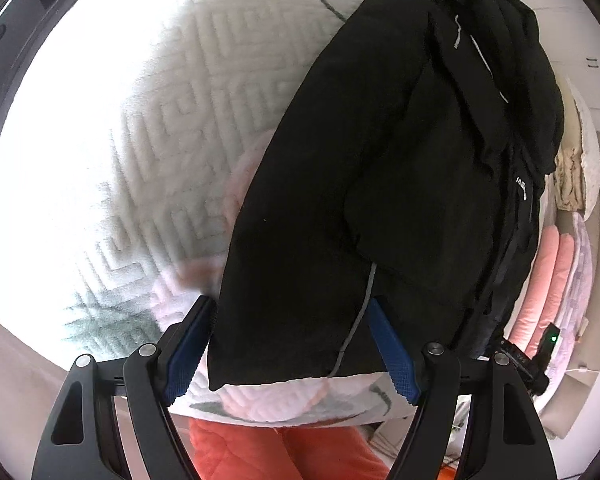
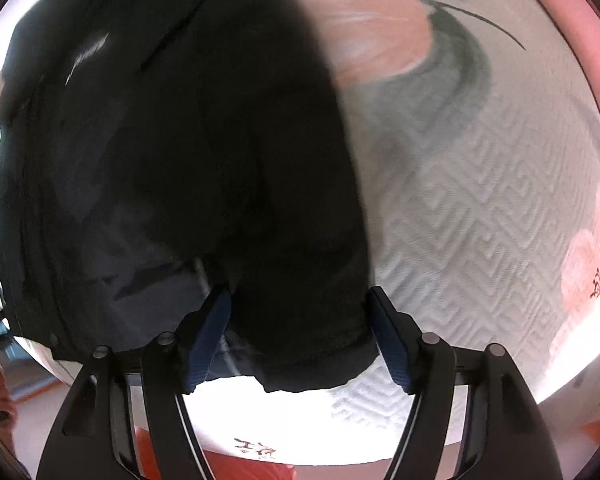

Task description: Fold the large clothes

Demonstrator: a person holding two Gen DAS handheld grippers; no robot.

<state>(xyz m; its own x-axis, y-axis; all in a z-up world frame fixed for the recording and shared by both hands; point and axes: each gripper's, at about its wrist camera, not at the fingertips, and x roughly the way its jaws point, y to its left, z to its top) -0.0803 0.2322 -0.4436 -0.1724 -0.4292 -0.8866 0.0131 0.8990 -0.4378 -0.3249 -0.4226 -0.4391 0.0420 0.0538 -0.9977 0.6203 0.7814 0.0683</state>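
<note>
A large black garment (image 1: 380,168) with thin grey piping lies on a white quilted bedspread (image 1: 140,140) with green and pink print. My left gripper (image 1: 290,312) is open, its blue-padded fingers (image 1: 392,348) standing on either side of the garment's near hem. The same garment (image 2: 188,168) fills the left half of the right wrist view. My right gripper (image 2: 298,304) is open too, with its fingers (image 2: 210,332) straddling a bunched near edge of the cloth. No jaw is closed on the fabric.
The bedspread (image 2: 480,220) stretches to the right of the garment. An orange-red cover (image 1: 284,452) shows below the bed's near edge. Pink and pale folded bedding (image 1: 556,272) is stacked at the right.
</note>
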